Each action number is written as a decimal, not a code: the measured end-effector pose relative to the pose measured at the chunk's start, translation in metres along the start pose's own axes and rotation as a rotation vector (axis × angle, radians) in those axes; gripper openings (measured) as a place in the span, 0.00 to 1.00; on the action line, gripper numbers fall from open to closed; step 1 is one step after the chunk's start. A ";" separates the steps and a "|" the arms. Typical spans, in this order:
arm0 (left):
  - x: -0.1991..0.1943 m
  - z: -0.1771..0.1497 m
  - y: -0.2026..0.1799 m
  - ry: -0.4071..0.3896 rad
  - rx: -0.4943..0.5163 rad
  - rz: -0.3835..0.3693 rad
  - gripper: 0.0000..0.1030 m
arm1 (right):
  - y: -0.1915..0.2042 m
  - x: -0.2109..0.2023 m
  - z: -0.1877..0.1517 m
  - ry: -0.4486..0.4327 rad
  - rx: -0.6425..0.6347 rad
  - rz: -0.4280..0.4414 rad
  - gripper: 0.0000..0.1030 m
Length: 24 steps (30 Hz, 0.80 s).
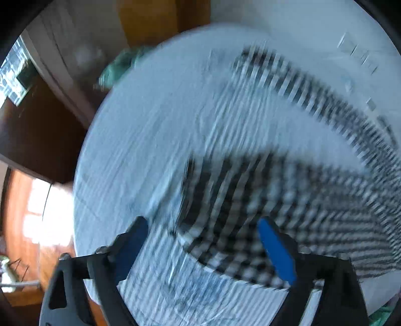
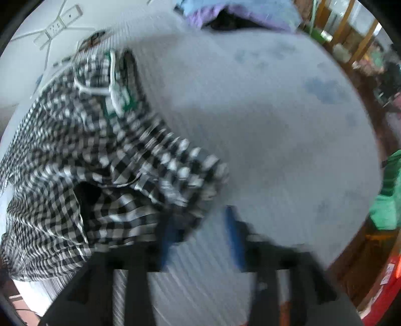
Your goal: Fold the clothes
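Fold barely begun — the checked garment (image 2: 82, 160) lies rumpled on the round table (image 2: 275, 125); left gripper (image 1: 208, 243) and right gripper (image 2: 200, 235) both gape, empty.

A round table (image 2: 288, 130) with a pale, finely ribbed cover fills the ground ahead of the gripper in both views, with faint bluish blotches (image 2: 323, 90) on the cover ahead and to the right in the right wrist view. Far ahead at the table's far edge lies a pile of purple and light blue cloth (image 2: 240, 12). Ahead and to the left, white power strips (image 2: 59, 25) rest on a white surface. Off the table's edge to the right is a green cloth (image 2: 388, 198), and below it something red (image 2: 386, 283). In the left wrist view a blurred teal cloth (image 1: 120, 67) sits at the table's far left rim, above brown wooden floor (image 1: 22, 208) with bright light patches.
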<state>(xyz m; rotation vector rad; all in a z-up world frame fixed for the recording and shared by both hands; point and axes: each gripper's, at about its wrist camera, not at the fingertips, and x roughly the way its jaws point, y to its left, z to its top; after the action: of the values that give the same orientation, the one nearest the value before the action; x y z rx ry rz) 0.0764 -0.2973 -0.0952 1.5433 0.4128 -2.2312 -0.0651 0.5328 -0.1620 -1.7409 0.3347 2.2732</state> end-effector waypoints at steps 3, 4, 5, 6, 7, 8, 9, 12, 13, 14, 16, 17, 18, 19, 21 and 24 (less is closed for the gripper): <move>-0.025 0.024 -0.003 -0.080 -0.009 -0.045 0.90 | -0.008 -0.023 0.012 -0.070 0.015 0.004 0.69; -0.028 0.035 -0.005 -0.098 -0.008 -0.048 0.90 | -0.009 -0.031 0.017 -0.095 0.018 0.007 0.69; -0.030 0.046 -0.007 -0.115 -0.008 -0.051 0.90 | -0.010 -0.038 0.023 -0.122 0.023 0.007 0.69; -0.032 0.055 -0.009 -0.130 -0.006 -0.054 0.90 | -0.009 -0.047 0.028 -0.155 0.028 0.008 0.69; -0.029 0.062 -0.010 -0.137 -0.002 -0.058 0.90 | -0.006 -0.052 0.034 -0.179 0.032 0.023 0.69; -0.024 0.071 -0.015 -0.140 0.001 -0.062 0.90 | -0.002 -0.056 0.041 -0.194 0.034 0.046 0.69; -0.019 0.081 -0.020 -0.142 0.000 -0.070 0.90 | 0.002 -0.060 0.048 -0.210 0.036 0.069 0.69; 0.008 0.111 -0.037 -0.133 -0.007 -0.096 0.90 | 0.017 -0.062 0.065 -0.226 0.028 0.133 0.69; 0.018 0.121 -0.043 -0.125 -0.012 -0.103 0.90 | 0.026 -0.058 0.071 -0.219 0.023 0.153 0.69; 0.027 0.130 -0.047 -0.117 -0.018 -0.108 0.90 | 0.035 -0.055 0.077 -0.212 0.017 0.172 0.69; 0.047 0.146 -0.056 -0.101 -0.030 -0.118 0.90 | 0.053 -0.047 0.089 -0.198 0.005 0.211 0.69; 0.057 0.153 -0.060 -0.091 -0.037 -0.123 0.90 | 0.061 -0.041 0.094 -0.188 0.007 0.224 0.69; 0.066 0.160 -0.063 -0.081 -0.045 -0.128 0.90 | 0.069 -0.035 0.099 -0.177 0.014 0.234 0.69; 0.076 0.166 -0.064 -0.070 -0.054 -0.133 0.90 | 0.076 -0.028 0.104 -0.165 0.021 0.244 0.69; 0.094 0.179 -0.068 -0.052 -0.069 -0.142 0.90 | 0.083 -0.022 0.111 -0.150 0.035 0.256 0.69; 0.117 0.196 -0.075 -0.047 -0.059 -0.122 0.90 | 0.092 -0.009 0.127 -0.126 0.068 0.262 0.69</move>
<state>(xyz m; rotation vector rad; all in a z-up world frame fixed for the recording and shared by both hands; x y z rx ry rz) -0.1573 -0.3379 -0.1351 1.4685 0.5680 -2.3201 -0.2092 0.4884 -0.1186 -1.5915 0.6390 2.5040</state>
